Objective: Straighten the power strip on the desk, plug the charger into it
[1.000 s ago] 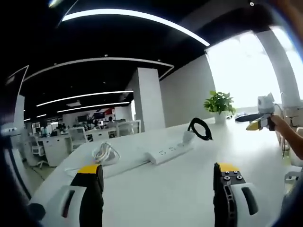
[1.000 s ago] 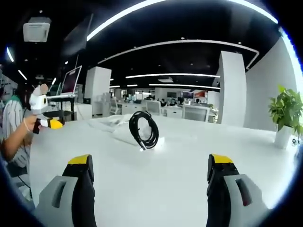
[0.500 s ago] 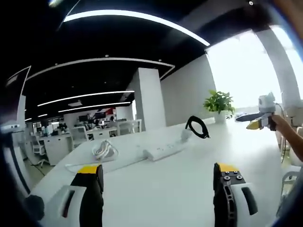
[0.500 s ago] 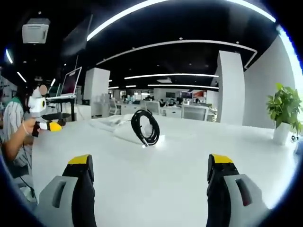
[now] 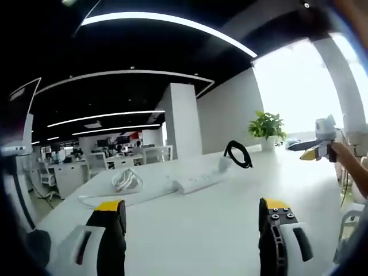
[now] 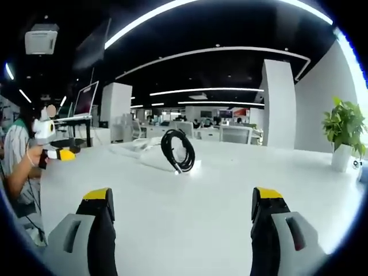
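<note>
A white power strip [image 5: 197,183] lies askew in the middle of the white desk [image 5: 207,224], its white cord bundled in a coil [image 5: 126,180] to its left. At its far end rests a white charger [image 5: 223,164] with a coiled black cable [image 5: 237,154] standing up from it. My left gripper [image 5: 192,221] hangs open above the near desk, well short of the strip. In the right gripper view the black cable [image 6: 177,151] and charger [image 6: 190,167] sit ahead, with my right gripper [image 6: 178,215] open and empty. Each view catches the other gripper in a hand at its edge [image 5: 319,144] [image 6: 49,141].
A potted green plant [image 5: 266,127] [image 6: 344,135] stands at the desk's far end by the bright window. Beyond the desk are office desks and chairs [image 5: 69,172] and a white pillar [image 5: 181,121]. A person [image 6: 14,167] stands at the desk's left side.
Both views have drawn back slightly and shifted; the strip and cable look a bit smaller and further off. Nothing on the desk has moved, and both grippers stay open.
</note>
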The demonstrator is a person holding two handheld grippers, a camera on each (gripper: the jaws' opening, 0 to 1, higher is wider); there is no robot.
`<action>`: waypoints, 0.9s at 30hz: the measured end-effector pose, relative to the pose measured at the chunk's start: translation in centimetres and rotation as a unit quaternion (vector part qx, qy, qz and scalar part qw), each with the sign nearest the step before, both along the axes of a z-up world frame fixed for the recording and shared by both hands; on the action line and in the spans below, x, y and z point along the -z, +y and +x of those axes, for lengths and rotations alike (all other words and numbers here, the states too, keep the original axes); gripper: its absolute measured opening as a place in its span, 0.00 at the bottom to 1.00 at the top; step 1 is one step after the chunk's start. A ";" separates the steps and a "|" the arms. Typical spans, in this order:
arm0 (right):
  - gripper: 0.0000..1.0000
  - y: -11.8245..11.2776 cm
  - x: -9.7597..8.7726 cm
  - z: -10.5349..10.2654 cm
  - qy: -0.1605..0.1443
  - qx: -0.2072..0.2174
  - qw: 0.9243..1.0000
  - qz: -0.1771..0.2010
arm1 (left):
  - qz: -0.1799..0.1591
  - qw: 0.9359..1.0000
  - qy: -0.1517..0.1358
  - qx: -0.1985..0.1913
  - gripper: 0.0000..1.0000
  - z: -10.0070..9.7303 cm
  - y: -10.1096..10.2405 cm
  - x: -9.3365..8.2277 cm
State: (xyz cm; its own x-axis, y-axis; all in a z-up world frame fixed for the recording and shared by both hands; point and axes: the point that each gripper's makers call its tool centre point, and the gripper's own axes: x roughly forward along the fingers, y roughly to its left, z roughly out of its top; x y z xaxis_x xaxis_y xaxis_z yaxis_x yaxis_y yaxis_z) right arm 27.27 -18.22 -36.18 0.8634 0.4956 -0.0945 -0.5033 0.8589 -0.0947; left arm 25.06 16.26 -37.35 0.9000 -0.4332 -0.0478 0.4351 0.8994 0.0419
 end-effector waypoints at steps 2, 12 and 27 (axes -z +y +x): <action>0.99 0.1 -0.1 0.0 -0.001 0.000 1.000 0.000 | -0.001 1.000 -0.001 -0.001 0.98 -0.1 0.0 0.0; 0.99 -0.2 0.0 0.0 -0.001 -0.001 1.000 0.008 | -0.003 1.000 -0.006 -0.013 0.98 -0.2 0.7 -0.3; 0.99 -0.6 0.0 -0.2 0.000 0.005 1.000 0.005 | -0.012 1.000 -0.005 -0.020 0.98 -0.2 1.0 -0.1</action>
State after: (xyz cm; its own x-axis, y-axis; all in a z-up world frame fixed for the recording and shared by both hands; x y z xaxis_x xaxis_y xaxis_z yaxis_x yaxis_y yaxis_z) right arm 27.05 -18.78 -36.15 0.8684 0.4878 -0.0891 -0.4946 0.8649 -0.0855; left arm 24.87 17.30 -37.21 0.9172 -0.3974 -0.0298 0.3981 0.9170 0.0243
